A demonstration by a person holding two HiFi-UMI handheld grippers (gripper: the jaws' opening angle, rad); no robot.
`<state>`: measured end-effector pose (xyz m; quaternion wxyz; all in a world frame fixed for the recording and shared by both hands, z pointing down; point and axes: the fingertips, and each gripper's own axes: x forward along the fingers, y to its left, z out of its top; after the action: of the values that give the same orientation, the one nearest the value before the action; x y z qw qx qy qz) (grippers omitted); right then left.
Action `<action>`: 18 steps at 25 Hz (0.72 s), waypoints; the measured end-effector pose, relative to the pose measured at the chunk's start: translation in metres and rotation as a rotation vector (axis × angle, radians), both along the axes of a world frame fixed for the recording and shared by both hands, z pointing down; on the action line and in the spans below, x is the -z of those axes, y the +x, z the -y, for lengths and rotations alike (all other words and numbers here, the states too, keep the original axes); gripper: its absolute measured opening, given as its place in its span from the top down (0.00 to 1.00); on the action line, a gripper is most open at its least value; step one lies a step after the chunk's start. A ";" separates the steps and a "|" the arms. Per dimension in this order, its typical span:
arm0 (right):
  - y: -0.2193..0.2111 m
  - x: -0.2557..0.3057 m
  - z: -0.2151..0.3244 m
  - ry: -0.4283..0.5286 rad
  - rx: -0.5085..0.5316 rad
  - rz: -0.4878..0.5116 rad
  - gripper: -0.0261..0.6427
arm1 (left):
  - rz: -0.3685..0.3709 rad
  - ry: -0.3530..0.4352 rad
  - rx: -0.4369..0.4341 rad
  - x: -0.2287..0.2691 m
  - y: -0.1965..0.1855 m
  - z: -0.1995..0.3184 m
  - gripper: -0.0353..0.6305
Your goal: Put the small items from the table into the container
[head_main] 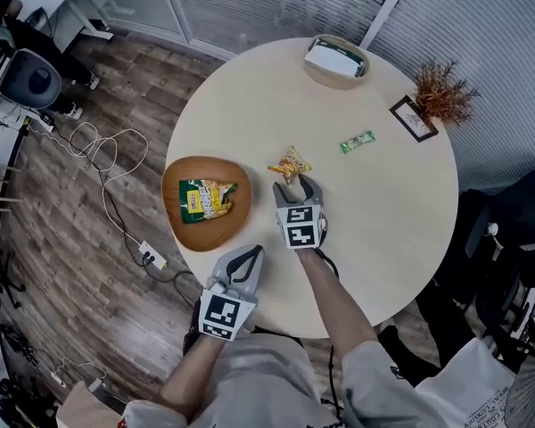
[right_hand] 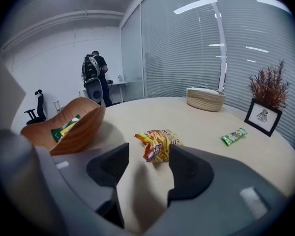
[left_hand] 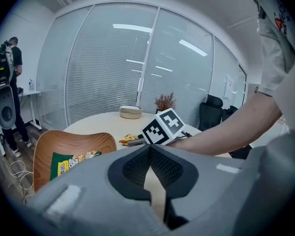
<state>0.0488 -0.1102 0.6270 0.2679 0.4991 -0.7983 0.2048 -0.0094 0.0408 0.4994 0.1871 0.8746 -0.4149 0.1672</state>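
A yellow-orange snack packet (head_main: 290, 163) lies near the middle of the round table (head_main: 383, 230). My right gripper (head_main: 296, 185) stands open just short of it. In the right gripper view the packet (right_hand: 157, 144) sits at the tips of the right gripper (right_hand: 148, 155), untouched by the pads. A small green bar (head_main: 358, 141) lies farther right, also seen as the green bar (right_hand: 234, 136). The wooden bowl (head_main: 183, 226) at the table's left edge holds a green-yellow packet (head_main: 205, 199). My left gripper (head_main: 250, 255) is shut and empty at the near table edge; the left gripper (left_hand: 151, 149) faces the bowl (left_hand: 44, 151).
A woven basket (head_main: 336, 61) stands at the table's far side. A framed picture (head_main: 414, 118) and a dried plant (head_main: 443, 92) stand at the far right. Cables and a power strip (head_main: 152, 257) lie on the wooden floor to the left. A person stands far back in the room.
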 end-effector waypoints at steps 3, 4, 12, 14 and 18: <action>-0.002 -0.009 0.008 -0.002 -0.039 -0.012 0.61 | 0.008 -0.009 0.011 -0.004 -0.008 0.000 0.95; -0.001 -0.012 0.011 -0.010 -0.055 -0.012 0.63 | 0.010 -0.013 0.017 -0.005 -0.012 0.001 0.95; 0.007 -0.020 0.020 -0.034 -0.110 -0.069 0.81 | 0.015 -0.036 0.058 -0.013 -0.030 -0.001 0.95; 0.008 -0.019 0.020 -0.033 -0.105 -0.082 0.86 | 0.015 -0.039 0.062 -0.014 -0.031 -0.003 0.95; 0.013 -0.012 0.020 -0.012 -0.103 -0.090 0.91 | 0.010 -0.036 0.056 -0.014 -0.031 -0.006 0.95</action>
<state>0.0620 -0.1298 0.6395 0.2954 0.5464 -0.7576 0.2004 -0.0401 0.0465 0.5135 0.2055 0.8581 -0.4372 0.1739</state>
